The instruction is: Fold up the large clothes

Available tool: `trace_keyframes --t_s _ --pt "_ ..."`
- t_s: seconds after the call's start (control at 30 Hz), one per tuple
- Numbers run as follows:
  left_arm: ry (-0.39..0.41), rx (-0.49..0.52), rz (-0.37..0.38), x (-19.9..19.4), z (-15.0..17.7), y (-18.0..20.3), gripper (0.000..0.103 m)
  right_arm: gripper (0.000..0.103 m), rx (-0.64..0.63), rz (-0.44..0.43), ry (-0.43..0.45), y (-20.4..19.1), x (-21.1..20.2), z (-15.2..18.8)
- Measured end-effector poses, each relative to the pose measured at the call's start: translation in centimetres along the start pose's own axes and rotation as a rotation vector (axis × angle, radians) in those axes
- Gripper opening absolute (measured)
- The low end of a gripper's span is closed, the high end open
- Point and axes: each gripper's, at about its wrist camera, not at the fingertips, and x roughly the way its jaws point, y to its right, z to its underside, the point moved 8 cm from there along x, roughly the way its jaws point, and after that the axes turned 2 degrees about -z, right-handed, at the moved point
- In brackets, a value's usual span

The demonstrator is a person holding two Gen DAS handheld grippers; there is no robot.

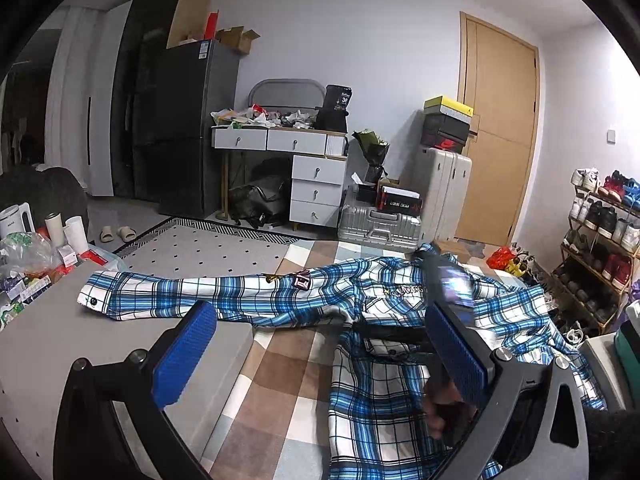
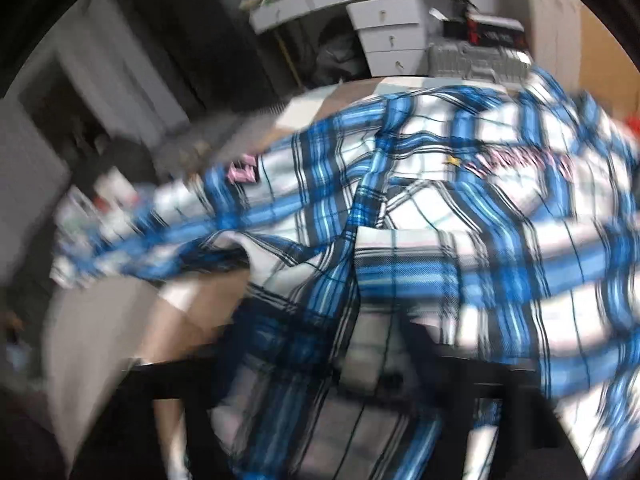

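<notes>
A blue, white and black plaid shirt [image 1: 360, 300] lies spread on a checked blanket [image 1: 288, 368], one sleeve [image 1: 132, 292] stretched left over a grey surface. My left gripper [image 1: 320, 344] is open with blue pads, hovering above the blanket beside the shirt, holding nothing. In the left wrist view the right gripper [image 1: 444, 284] is blurred above the shirt's chest. The right wrist view is motion-blurred. The shirt [image 2: 400, 240] fills it and covers my right gripper's fingers, so its grip is hidden.
A grey surface [image 1: 80, 352] lies at left with cups and packets [image 1: 40, 252] at its edge. Beyond are a dotted rug [image 1: 208, 248], drawers [image 1: 316, 184], suitcases [image 1: 380, 224], a door [image 1: 500, 140] and a shoe rack [image 1: 600, 240] at right.
</notes>
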Motion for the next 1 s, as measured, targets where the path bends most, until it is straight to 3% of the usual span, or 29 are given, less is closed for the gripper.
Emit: trace_keyframes --t_s 0.1,0.17,0.27,0.33,0.4,0.47,0.53,0.6,0.67,0.87,0.93,1.0 --pt "0.007 -0.005 0.013 -0.4 0.0 0.3 0.102 0.088 0.035 -0.001 0.07 1.8 -5.4 1.0" --pt "-0.005 0.017 0.021 -0.2 0.3 0.9 0.102 0.089 0.031 0.082 0.097 4.3 -9.3 2.1" --pt "-0.033 0.083 0.03 0.8 0.8 2.4 0.102 0.089 0.035 0.282 0.102 8.8 -14.8 4.3" --pt "-0.091 0.164 0.06 2.4 1.1 4.9 0.102 0.089 0.077 0.396 0.115 12.2 -19.0 6.7" --pt "-0.118 0.217 0.101 3.4 0.4 7.8 0.102 0.089 0.184 0.427 0.162 14.1 -23.3 9.6" --pt "-0.144 0.295 0.213 4.8 -1.0 12.9 0.102 0.089 0.296 0.463 0.221 14.6 -26.3 12.6" --pt "-0.162 0.39 0.278 6.4 -1.9 17.7 0.102 0.09 0.401 0.39 0.336 13.7 -29.4 15.7" --pt "-0.261 0.504 0.398 9.4 -1.6 24.5 0.102 0.1 0.465 0.309 0.435 11.7 -30.6 18.2" --pt "-0.354 0.576 0.442 13.1 -0.5 30.2 0.102 0.102 0.478 0.269 0.492 10.0 -30.9 19.6" --pt "-0.455 0.77 0.401 22.1 4.9 43.3 0.102 0.102 0.322 0.203 0.472 7.9 -30.5 19.1" --pt "-0.497 0.8 0.376 24.3 6.5 45.3 0.102 0.102 0.375 0.171 0.463 9.1 -30.6 20.0" --pt "-0.523 0.804 0.337 27.1 7.8 47.2 0.102 0.102 0.476 0.072 0.436 10.3 -29.9 20.6"
